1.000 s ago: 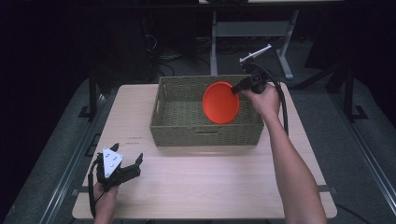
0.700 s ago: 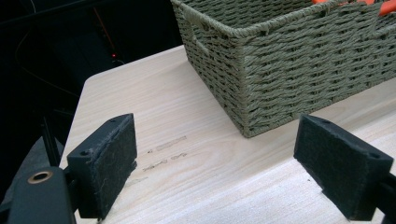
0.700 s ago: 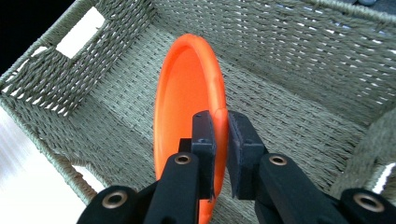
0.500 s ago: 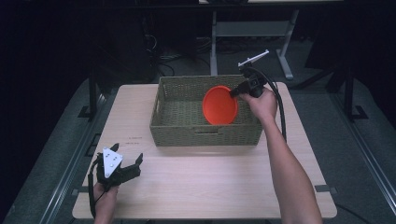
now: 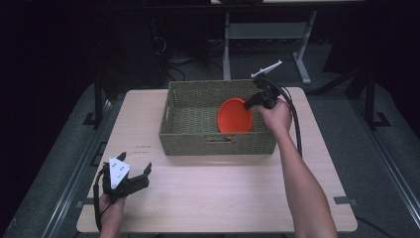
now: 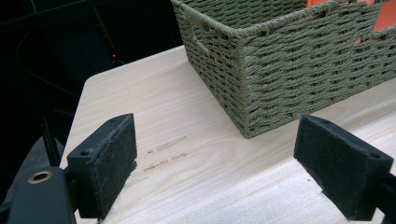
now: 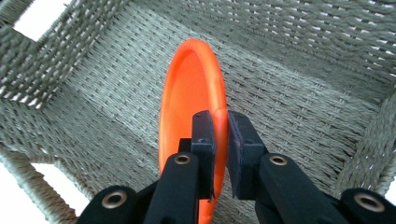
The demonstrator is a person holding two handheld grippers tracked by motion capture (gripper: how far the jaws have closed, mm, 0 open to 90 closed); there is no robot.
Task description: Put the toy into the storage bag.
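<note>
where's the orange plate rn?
High view: the orange plate stands on edge inside the woven basket, right half, its rim clamped in the right gripper. The left gripper rests at the table's near-left corner.

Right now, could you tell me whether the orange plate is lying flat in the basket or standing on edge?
On edge. The orange plate stands upright inside the woven basket, its rim pinched by the right hand-held gripper.

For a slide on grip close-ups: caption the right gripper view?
Right gripper clamps the rim of an orange plate, held on edge inside the woven basket.
</note>
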